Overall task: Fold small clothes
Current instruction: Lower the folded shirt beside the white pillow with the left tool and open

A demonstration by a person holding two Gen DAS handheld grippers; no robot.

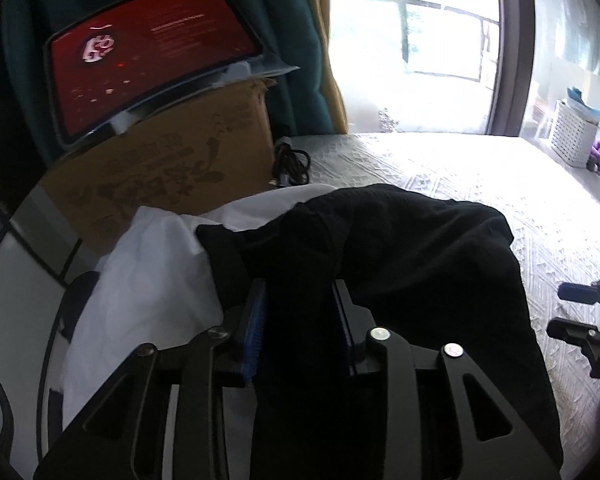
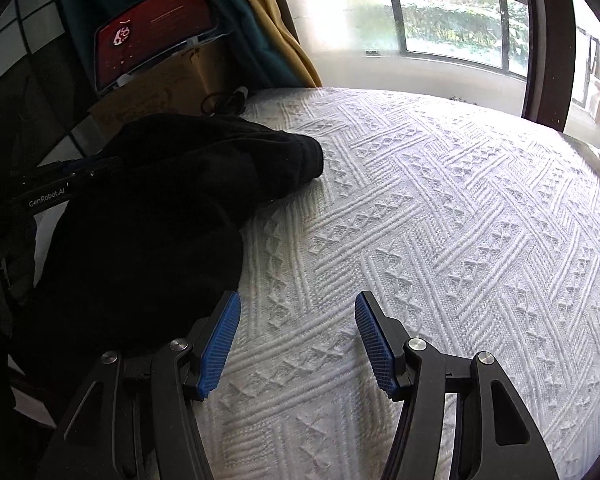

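A black garment [image 1: 412, 264] lies bunched on the white textured bedspread [image 1: 500, 184]. My left gripper [image 1: 300, 300] is shut on a fold of it, and the cloth drapes over and between the blue pads. In the right wrist view the same black garment [image 2: 160, 216] lies at the left on the bedspread [image 2: 420, 200], with the left gripper [image 2: 60, 176] at its far left side. My right gripper [image 2: 296, 316] is open and empty just right of the garment's near edge. It also shows in the left wrist view [image 1: 580, 312] at the right edge.
White clothing [image 1: 148, 264] lies under and left of the black garment. A cardboard box [image 1: 172, 168] with a red-screened tablet [image 1: 148, 56] stands at the back left, black cables [image 1: 292, 160] beside it. A white basket [image 1: 572, 136] stands at the far right by the window.
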